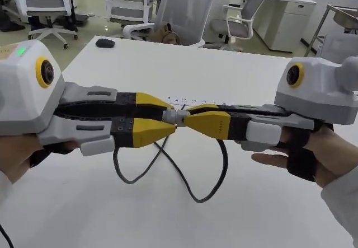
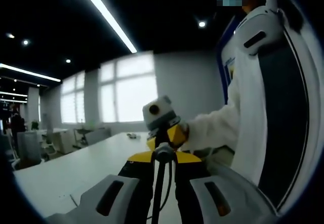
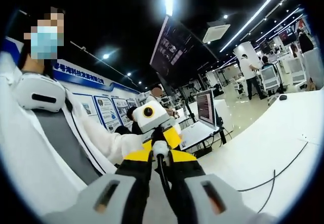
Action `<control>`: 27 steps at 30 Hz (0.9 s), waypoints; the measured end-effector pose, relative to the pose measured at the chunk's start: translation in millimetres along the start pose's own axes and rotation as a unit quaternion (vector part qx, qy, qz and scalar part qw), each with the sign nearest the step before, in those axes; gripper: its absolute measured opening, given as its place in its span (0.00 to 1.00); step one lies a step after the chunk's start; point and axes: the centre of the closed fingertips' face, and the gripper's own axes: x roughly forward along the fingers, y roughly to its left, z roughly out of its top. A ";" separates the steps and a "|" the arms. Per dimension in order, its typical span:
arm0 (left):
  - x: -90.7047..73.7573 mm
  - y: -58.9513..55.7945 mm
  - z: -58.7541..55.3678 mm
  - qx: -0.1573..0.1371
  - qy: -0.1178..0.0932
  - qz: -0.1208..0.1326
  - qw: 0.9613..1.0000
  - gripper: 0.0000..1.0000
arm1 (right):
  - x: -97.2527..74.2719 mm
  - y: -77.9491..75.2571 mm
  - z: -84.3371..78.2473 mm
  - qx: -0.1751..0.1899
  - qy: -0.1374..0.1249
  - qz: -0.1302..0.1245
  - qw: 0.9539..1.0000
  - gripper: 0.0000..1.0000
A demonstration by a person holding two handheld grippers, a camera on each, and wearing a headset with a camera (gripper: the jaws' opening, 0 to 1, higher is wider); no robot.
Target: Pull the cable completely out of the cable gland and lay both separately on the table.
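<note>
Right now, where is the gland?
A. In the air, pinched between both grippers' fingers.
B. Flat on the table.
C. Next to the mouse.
A: the gland sits above the table between the left gripper and right gripper, tip to tip, with the cable looping below.

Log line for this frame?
left tool shut on cable gland | right tool shut on cable gland | cable threaded, slack on table
</note>
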 end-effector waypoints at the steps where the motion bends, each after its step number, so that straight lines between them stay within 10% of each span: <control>1: 0.0 0.0 -0.2 0.000 0.000 0.000 1.000 0.15 | -0.1 -0.3 -0.2 0.003 0.002 0.000 1.000 0.12; 14: 0.0 2.1 2.4 0.014 0.006 0.001 1.000 0.15 | 2.3 -0.5 -1.4 -0.029 0.034 -0.009 0.999 0.10; 27: -4.0 -0.8 10.2 -0.114 -0.032 -0.008 0.993 0.14 | 8.9 7.6 2.8 -0.186 0.057 -0.028 0.981 0.08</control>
